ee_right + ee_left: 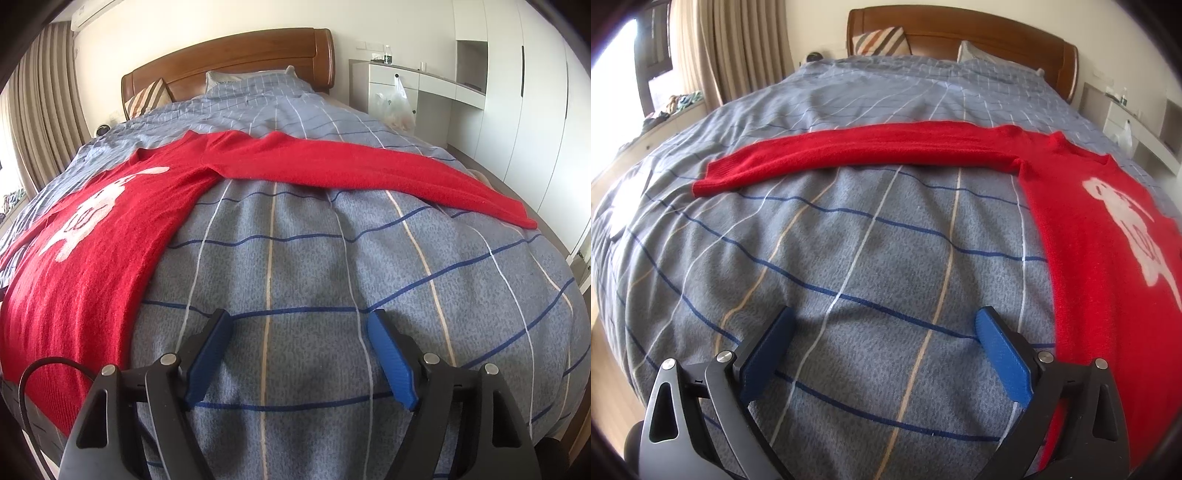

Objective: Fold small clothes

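Red sweater (1089,229) hem cut off

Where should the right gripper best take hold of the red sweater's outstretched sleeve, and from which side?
Probably the cuff of the red sweater. The sleeve lies flat and straight on the bedspread, so the open right gripper can come from beyond its free end.

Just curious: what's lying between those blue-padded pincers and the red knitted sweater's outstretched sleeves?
Only bare grey checked bedspread, shown in both wrist views; nothing between either gripper and the sleeves.

Bright daylight from the blown-out window (624,74), strong fisheye bending, dark corners.
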`<act>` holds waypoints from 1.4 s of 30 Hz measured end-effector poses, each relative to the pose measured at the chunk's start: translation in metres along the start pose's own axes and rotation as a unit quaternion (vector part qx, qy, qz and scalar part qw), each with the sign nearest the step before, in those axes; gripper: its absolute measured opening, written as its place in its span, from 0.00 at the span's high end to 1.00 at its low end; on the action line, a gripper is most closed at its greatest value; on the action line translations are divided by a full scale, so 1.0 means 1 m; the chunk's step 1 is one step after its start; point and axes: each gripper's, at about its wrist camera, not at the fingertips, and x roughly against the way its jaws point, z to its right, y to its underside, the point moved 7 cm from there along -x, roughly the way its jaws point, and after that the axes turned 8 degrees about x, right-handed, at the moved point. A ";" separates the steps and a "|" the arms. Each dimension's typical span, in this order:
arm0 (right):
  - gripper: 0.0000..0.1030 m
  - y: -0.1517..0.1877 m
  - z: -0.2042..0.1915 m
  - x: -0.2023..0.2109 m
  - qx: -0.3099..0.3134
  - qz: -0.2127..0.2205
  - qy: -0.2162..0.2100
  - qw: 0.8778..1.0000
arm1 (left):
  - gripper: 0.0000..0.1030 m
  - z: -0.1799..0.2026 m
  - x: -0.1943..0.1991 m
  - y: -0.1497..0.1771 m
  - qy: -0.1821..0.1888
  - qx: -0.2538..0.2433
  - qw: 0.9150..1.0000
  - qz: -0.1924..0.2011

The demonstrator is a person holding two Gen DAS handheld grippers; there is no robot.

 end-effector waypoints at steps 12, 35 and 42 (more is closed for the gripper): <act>0.26 -0.028 0.134 0.011 -0.362 0.066 -0.133 0.920 | 0.04 -0.004 0.005 -0.004 0.024 0.018 1.000 0.006; 0.96 -0.147 0.160 -0.016 -0.334 0.082 -0.058 0.937 | 0.02 -0.003 0.004 -0.003 0.021 0.015 1.000 0.007; 0.96 -0.283 -0.035 0.018 -0.105 0.124 -0.170 0.972 | 0.02 -0.005 0.002 -0.007 0.033 0.023 0.999 0.003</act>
